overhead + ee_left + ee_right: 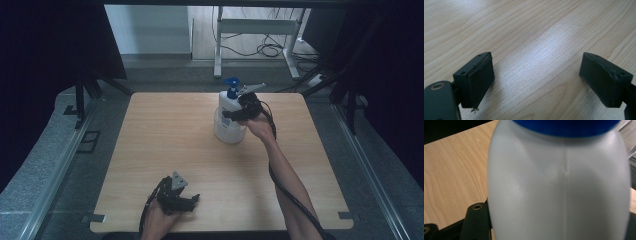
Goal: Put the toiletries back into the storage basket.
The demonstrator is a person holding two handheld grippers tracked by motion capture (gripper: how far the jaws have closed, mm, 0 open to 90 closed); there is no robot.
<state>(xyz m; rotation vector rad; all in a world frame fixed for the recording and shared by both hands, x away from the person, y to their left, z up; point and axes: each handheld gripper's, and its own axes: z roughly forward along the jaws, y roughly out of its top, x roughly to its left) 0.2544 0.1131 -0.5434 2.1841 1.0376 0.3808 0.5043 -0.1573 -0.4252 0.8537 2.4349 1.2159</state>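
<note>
A white pump bottle (228,122) with a blue pump head (231,89) stands upright on the wooden table (165,130), far of centre and a little to the right. The right gripper (235,114) is clamped on the bottle's upper body from the right side; in the right gripper view the pale plastic wall (559,185) sits hard against the camera with the blue collar (566,125) just above, though the jaw pads themselves are hidden behind the bottle, so the exact line of contact is hard to make out. The step in hand looks like setting the bottle down, or just having taken hold of it where it stands; its base appears to be on the tabletop.

The left gripper (192,200) rests at the near edge, left of centre, well apart from the bottle, its jaws spread wide over bare wood (536,50) with nothing between them.

If the bottle is being placed, the next move calls for easing the grip without tipping the tall body, then drawing back to the right, clear of the pump head.
</note>
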